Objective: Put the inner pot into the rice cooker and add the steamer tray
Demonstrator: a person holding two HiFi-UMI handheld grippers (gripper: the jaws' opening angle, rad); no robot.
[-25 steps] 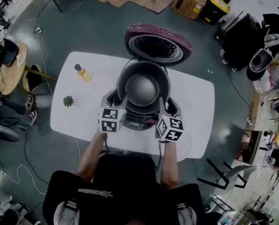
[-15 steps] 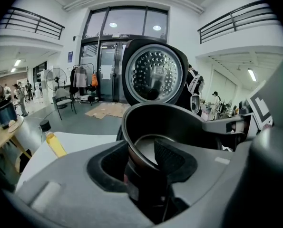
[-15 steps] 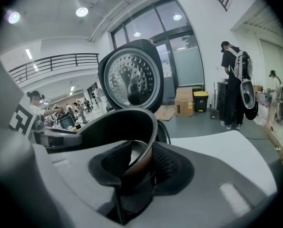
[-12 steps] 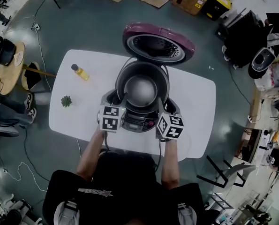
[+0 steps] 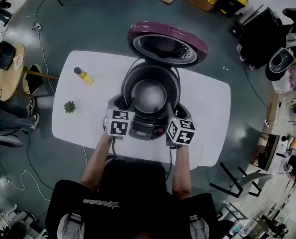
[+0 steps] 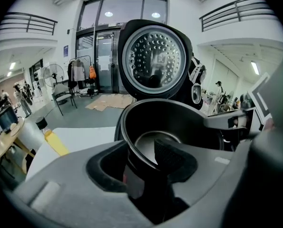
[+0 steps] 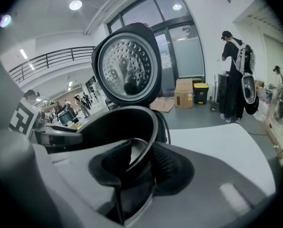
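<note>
With the left gripper point(image 6: 151, 163), pinches the near-left rim of the inner pot point(image 6: 179, 120), one pad inside the wall and one outside. With the right gripper point(image 7: 139, 170), pinches the near-right rim in the same way. Holds the pot low in the well of the rice cooker point(image 5: 146, 130), in front of the raised lid point(image 5: 166, 43) (fully seated or not, cannot tell from here).

To do this step well:
- Keep both pinches firm and level, to hold the rim flat and clear the well all round.
- Lower both sides together, straight down, without leaning toward either hand.
- Feel for the pot bottoming out before easing off.
- Then part each pair of jaws and lift straight up off the rim, to avoid dragging the pot back out.
- Stay clear of the lid behind.
- Look for the steamer tray next: none seen in any view, so likely somewhere off the table.

Counting outward:
- two grippers, both on the one pot
- one inner pot
- one rice cooker with one lid
- one white table point(image 5: 207, 113)
- well to the left of the cooker on that table, one bottle point(image 5: 83, 75) of yellow liquid and one small green plant point(image 5: 69, 106)
- no steamer tray in sight
</note>
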